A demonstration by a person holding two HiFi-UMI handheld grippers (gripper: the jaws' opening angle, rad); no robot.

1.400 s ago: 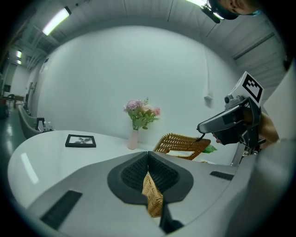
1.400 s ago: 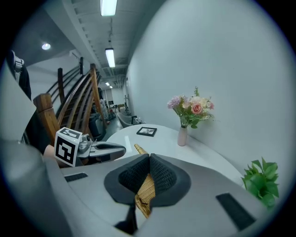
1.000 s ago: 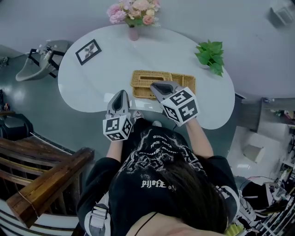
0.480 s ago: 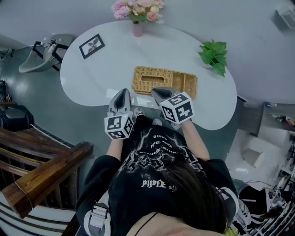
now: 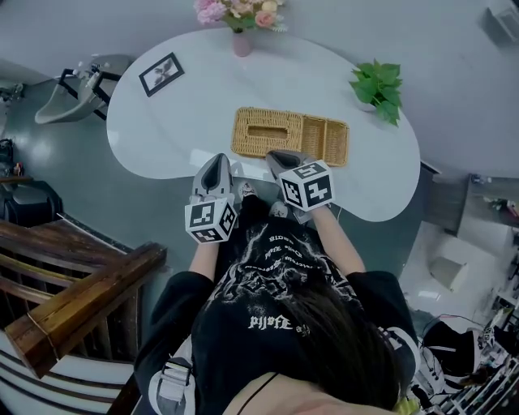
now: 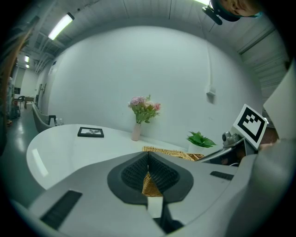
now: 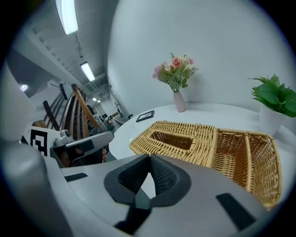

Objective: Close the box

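Observation:
A wicker box (image 5: 289, 136) lies flat on the white table (image 5: 186, 105). Its left part is covered by a flat lid with a long slot (image 7: 173, 139); its right part shows two uncovered compartments (image 7: 249, 157). My left gripper (image 5: 215, 160) is shut and empty, at the table's near edge, just left of the box. My right gripper (image 5: 278, 156) is also shut and empty, just in front of the box's near side. In the left gripper view the box (image 6: 169, 151) shows low beyond the shut left gripper (image 6: 148, 155). The right gripper (image 7: 149, 158) looks down onto the box.
A vase of flowers (image 5: 241, 16) stands at the table's far edge, a picture frame (image 5: 160, 74) at far left, a potted plant (image 5: 377, 85) at far right. A wooden railing (image 5: 81, 300) runs left of the person. The table's near edge lies under both grippers.
The right gripper has come down and drawn back from over the box's front edge toward the person. The left gripper has shifted only a little. Both stay shut.

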